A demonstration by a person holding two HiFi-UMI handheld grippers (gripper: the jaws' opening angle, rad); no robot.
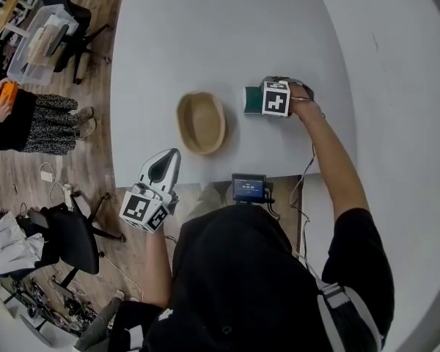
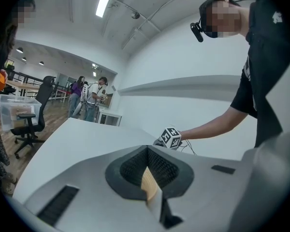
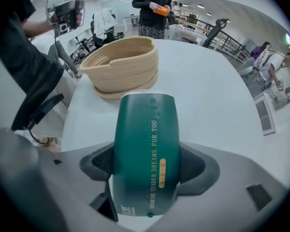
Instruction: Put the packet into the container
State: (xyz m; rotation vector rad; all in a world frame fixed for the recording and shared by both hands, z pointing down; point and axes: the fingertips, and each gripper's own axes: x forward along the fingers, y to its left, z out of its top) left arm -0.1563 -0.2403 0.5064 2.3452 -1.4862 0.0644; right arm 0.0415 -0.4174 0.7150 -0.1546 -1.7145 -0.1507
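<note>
A dark green packet (image 3: 145, 153) with gold print lies lengthwise between the pads of my right gripper (image 3: 146, 166), which press on its two sides. In the head view the packet (image 1: 251, 100) sticks out to the left of the right gripper (image 1: 259, 101), low over the white table (image 1: 205, 35). The container, a tan woven basket (image 1: 202, 122), stands just left of it with nothing showing inside; it sits straight ahead of the packet as the basket (image 3: 123, 62). My left gripper (image 1: 169, 156) hovers off the table's front edge, jaws together, with nothing held.
A small screen device (image 1: 248, 187) is fixed at the table's front edge. Office chairs (image 1: 70, 233), a standing person (image 1: 22, 119) and a clear plastic bin (image 1: 40, 39) are on the wooden floor to the left. A wall runs along the right.
</note>
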